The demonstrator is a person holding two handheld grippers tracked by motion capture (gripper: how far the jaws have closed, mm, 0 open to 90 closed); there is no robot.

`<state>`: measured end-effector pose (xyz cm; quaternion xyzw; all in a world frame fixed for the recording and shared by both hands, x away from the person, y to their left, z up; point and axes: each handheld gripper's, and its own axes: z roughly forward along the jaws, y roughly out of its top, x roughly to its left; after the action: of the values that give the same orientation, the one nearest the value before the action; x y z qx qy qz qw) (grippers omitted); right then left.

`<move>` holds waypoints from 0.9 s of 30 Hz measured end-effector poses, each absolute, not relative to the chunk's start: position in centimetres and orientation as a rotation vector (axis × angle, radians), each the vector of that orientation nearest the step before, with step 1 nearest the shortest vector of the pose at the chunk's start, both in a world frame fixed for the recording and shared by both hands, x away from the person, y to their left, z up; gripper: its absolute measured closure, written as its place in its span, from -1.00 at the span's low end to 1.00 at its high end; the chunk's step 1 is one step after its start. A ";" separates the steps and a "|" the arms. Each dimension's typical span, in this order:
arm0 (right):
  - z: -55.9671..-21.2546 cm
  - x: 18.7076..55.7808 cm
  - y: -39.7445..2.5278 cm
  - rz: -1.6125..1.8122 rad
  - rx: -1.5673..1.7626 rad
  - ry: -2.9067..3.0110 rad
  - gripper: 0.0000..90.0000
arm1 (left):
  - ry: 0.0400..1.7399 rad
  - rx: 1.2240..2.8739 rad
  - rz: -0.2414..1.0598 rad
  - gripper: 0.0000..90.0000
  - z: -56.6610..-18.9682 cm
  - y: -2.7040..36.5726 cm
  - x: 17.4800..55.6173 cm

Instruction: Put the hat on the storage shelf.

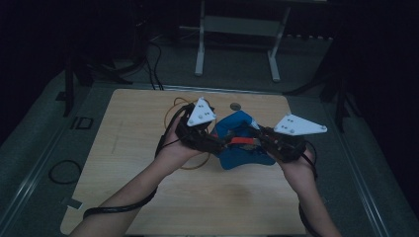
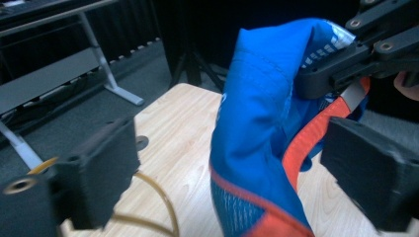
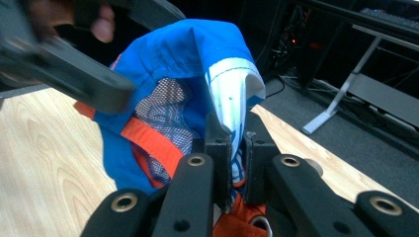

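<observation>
A blue garment (image 1: pixel 236 124) with orange trim and a mesh lining is held up over the middle of the wooden table (image 1: pixel 148 192). My right gripper (image 1: pixel 255 141) is shut on its edge; in the right gripper view the jaws (image 3: pixel 237 144) pinch a white and blue fold of the garment (image 3: pixel 173 54). My left gripper (image 1: pixel 218 143) is open. Its jaws stand wide apart on either side of the hanging garment (image 2: pixel 257 123) without pressing it. The right gripper (image 2: pixel 346 69) shows at the top right of the left gripper view, clamped on the cloth.
A yellow elastic loop (image 1: pixel 174 109) lies on the table under my left hand. A small dark disc (image 1: pixel 235 106) sits near the far edge. A metal stand (image 1: pixel 237 29) is on the floor beyond, and a black cable ring (image 1: pixel 64 171) lies left of the table.
</observation>
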<state>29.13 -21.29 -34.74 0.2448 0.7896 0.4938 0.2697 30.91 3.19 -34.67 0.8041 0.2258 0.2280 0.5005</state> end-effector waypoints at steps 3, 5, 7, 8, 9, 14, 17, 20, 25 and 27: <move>-34.5 28.8 -21.3 1.341 0.644 2.130 0.87 | 0.529 1.992 0.527 -0.65 -34.8 2.1 31.2; -34.4 28.6 -21.3 1.335 0.635 2.128 0.87 | 0.527 2.012 0.548 -0.53 -34.8 1.7 31.2; -34.3 28.3 -21.3 1.339 0.630 2.126 0.87 | 0.489 2.022 0.513 -0.35 -34.8 1.4 31.2; -34.2 28.3 -21.3 1.336 0.624 2.125 0.87 | 0.473 2.027 0.498 -0.22 -34.9 1.3 31.2; -34.2 28.3 -21.3 1.341 0.625 2.126 0.88 | 0.457 2.032 0.488 -0.10 -34.9 1.2 31.2; -34.0 28.0 -21.2 1.344 0.622 2.125 0.87 | 0.457 2.082 0.481 0.20 -34.8 0.4 31.3; -34.0 28.0 -21.2 1.350 0.618 2.125 0.87 | 0.450 2.093 0.479 0.33 -34.7 0.1 31.4; -34.1 27.9 -21.2 1.352 0.618 2.130 0.88 | 0.453 2.092 0.468 0.37 -34.6 -0.1 31.6; -34.3 27.7 -21.2 1.366 0.614 2.145 0.87 | 0.472 2.098 0.490 0.67 -34.4 -0.7 31.7; -34.3 27.7 -21.2 1.345 0.618 2.133 0.87 | 0.475 2.106 0.499 0.90 -34.3 -0.9 31.7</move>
<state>27.66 -21.18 -34.34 0.2291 0.7912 0.4989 0.2694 31.70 -0.91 -34.34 0.8505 0.1917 0.2015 0.4464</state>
